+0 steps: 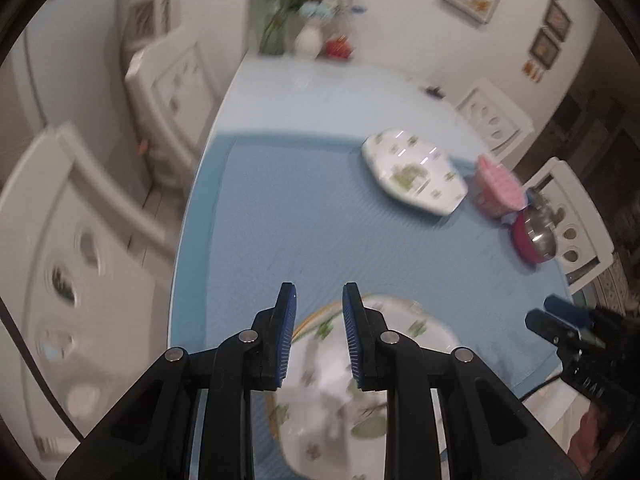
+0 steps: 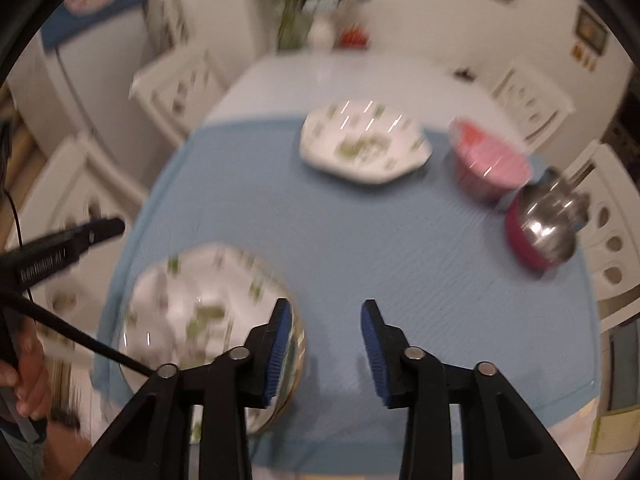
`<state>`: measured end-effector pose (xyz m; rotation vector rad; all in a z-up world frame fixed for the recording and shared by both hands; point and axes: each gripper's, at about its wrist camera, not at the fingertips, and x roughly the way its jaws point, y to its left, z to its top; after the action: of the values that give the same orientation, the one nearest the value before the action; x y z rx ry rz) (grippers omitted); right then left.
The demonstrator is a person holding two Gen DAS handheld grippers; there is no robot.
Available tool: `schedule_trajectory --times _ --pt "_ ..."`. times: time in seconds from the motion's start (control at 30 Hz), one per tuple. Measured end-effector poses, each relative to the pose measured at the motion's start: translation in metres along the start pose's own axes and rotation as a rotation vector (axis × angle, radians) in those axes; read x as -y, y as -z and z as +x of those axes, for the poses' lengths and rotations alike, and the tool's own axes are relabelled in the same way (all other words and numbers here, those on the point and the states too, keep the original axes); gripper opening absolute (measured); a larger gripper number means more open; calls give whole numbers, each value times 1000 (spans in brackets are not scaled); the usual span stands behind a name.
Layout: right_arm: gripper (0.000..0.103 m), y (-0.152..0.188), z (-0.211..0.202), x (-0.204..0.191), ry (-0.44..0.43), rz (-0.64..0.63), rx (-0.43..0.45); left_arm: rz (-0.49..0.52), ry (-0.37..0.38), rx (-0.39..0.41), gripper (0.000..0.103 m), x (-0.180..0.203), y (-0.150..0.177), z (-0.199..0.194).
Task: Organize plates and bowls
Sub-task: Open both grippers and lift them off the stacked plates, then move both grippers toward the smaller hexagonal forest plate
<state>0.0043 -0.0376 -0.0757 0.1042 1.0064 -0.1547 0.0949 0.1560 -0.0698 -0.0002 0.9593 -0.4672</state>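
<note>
The near plate (image 2: 200, 320) lies set down under the empty, parted left gripper (image 1: 319, 332) and left of the released right gripper (image 2: 325, 344); the far plate (image 2: 364, 148) and bowls (image 2: 516, 188) beyond the fingertips are judged left.

1. Mat (image 2: 360, 248): light blue, finely ribbed.
2. Near plate (image 2: 200, 312): white, green leaf prints, yellow rim.
3. Far plate (image 2: 364, 148): white, green prints.
4. Bowl (image 2: 492, 160): pink.
5. Steel bowl (image 2: 548, 216): silver inside, magenta outside.
6. Pads (image 1: 288, 332): blue; arms black.
7. Chairs (image 1: 168, 92): white.
</note>
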Motion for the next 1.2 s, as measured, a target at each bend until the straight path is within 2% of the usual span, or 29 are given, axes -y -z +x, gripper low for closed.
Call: schedule_trajectory --times 0.03,0.07,0.1,0.13,0.17,0.2,0.27,0.37,0.5,0.6,0.7,0.83,0.87,0.93,1.1,1.13,1.2 --pt "58 -6 -6 7 2 16 30 17 9 25 37 5 -6 -4" --pt "64 -10 -12 14 8 31 56 39 24 61 42 13 -14 -9" --pt "66 -13 -17 17 19 42 71 52 33 80 59 19 -20 -11" --pt "70 -19 -20 23 34 56 83 64 44 102 80 25 -26 -13" --pt "75 -23 -22 28 42 68 88 72 54 125 86 31 -32 -15" --pt "76 -26 -23 33 48 79 92 79 69 155 89 37 -39 -16" --pt "77 -35 -22 43 68 89 92 92 90 167 88 49 -51 -11" --pt "77 -49 -15 55 98 86 77 86 98 139 88 61 -70 8" --pt "77 -65 6 65 97 79 44 59 97 107 88 69 -88 31" --pt "77 -79 28 77 67 99 22 47 85 67 88 71 -100 53" --pt "77 -94 56 94 7 172 -12 32 60 5 85 71 -112 83" --pt "77 -112 94 112 -35 244 -51 -22 90 -96 84 63 -122 127" --pt "77 -116 102 115 -28 254 -56 -31 96 -114 82 61 -124 136" --pt "77 -124 119 121 -17 271 -60 -47 97 -152 72 58 -126 156" --pt "76 -135 161 126 -25 307 -102 -35 45 -259 58 59 -129 205" --pt "75 -137 169 126 -28 311 -111 -32 48 -272 52 58 -128 211" --pt "71 -137 182 124 -32 318 -125 -28 56 -299 47 60 -127 224"
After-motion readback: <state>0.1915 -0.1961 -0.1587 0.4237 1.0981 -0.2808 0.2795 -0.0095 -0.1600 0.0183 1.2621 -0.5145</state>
